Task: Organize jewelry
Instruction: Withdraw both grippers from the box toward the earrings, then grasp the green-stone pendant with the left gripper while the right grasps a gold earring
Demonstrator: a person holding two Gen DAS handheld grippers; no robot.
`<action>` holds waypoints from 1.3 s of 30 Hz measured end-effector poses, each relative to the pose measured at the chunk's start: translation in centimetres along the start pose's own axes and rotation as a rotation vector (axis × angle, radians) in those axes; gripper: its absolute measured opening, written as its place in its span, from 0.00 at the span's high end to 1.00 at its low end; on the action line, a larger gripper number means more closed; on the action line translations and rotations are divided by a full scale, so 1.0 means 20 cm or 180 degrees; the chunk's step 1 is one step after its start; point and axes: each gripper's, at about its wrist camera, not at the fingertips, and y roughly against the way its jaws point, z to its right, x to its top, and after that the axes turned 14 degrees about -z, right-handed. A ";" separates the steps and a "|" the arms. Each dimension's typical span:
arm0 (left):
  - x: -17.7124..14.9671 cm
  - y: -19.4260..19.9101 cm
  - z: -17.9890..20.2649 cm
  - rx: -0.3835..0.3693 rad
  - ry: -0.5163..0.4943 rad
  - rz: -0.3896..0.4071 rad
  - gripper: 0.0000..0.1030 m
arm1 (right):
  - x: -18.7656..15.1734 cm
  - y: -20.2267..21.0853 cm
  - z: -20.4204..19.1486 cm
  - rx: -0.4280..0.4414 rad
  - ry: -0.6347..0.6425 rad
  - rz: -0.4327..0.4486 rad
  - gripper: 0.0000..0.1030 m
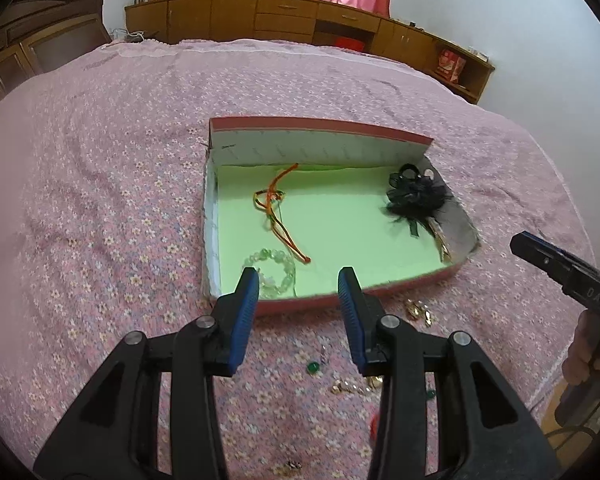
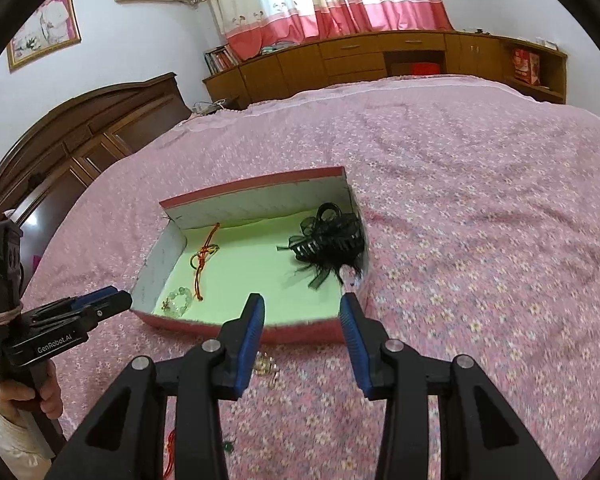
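A shallow red-rimmed box [image 1: 296,304] with a green floor lies on the pink flowered bed. Inside it are an orange-red cord [image 1: 278,208], a clear green bead bracelet [image 1: 276,270] and a black bow hair clip [image 1: 414,196]. My left gripper [image 1: 298,284] hovers open over the box's near rim with nothing between its blue pads. In the right wrist view my right gripper [image 2: 302,308] is open and empty over the near wall of the box [image 2: 284,330], below the hair clip [image 2: 328,236]. Loose gold pieces [image 1: 418,310] and a green bead [image 1: 313,368] lie on the bedspread in front.
More small gold pieces [image 1: 346,387] and a red cord [image 2: 171,448] rest on the bedspread near me. A wooden headboard [image 2: 100,128] stands at the left and a low wooden cabinet [image 2: 380,56] runs under the curtains behind the bed. A hand [image 2: 16,396] holds the left gripper's handle.
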 end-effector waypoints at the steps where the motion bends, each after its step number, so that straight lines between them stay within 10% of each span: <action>1: -0.02 0.00 0.00 -0.0012 0.0003 -0.0004 0.68 | -0.02 0.01 0.00 -0.0010 -0.0006 0.0000 0.59; 30: -0.28 -0.18 0.02 0.0042 -0.0096 -0.0421 0.69 | -0.39 -0.14 0.05 -0.0149 -0.0190 -0.0420 0.59; 39: -0.30 -0.26 0.05 0.0062 -0.0239 -0.0429 0.87 | -0.40 -0.18 0.07 -0.0116 -0.0230 -0.0484 0.59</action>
